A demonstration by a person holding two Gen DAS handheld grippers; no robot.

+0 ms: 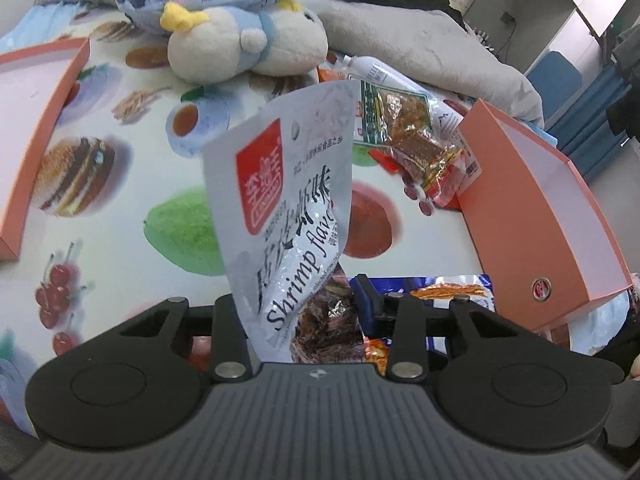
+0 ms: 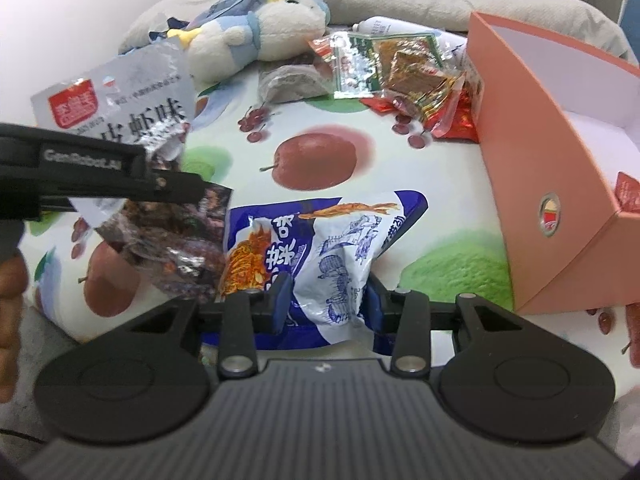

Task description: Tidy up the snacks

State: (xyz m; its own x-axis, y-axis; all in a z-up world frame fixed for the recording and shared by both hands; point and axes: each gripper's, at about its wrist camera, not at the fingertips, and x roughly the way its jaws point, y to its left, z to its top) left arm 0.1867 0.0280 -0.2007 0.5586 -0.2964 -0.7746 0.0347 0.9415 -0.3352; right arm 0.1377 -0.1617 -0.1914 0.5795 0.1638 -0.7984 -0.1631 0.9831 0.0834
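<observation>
My left gripper [image 1: 304, 304] is shut on a silver shrimp-flavour snack bag [image 1: 288, 200] and holds it upright above the fruit-print cloth [image 1: 120, 184]. The same bag [image 2: 120, 108] shows at the left of the right wrist view, pinched by the left gripper's finger [image 2: 176, 188]. My right gripper [image 2: 326, 300] is closed around the near end of a blue and white snack bag [image 2: 320, 248] lying on the cloth. An orange box [image 2: 540, 152] stands open at the right. A pile of small snack packets [image 2: 400, 72] lies beside the box's far corner.
A plush bird toy [image 1: 244, 48] lies at the back of the cloth. A second orange box [image 1: 36, 120] sits at the left. A grey blanket [image 1: 420, 40] runs along the back. A white tube [image 2: 380, 26] lies behind the snack pile.
</observation>
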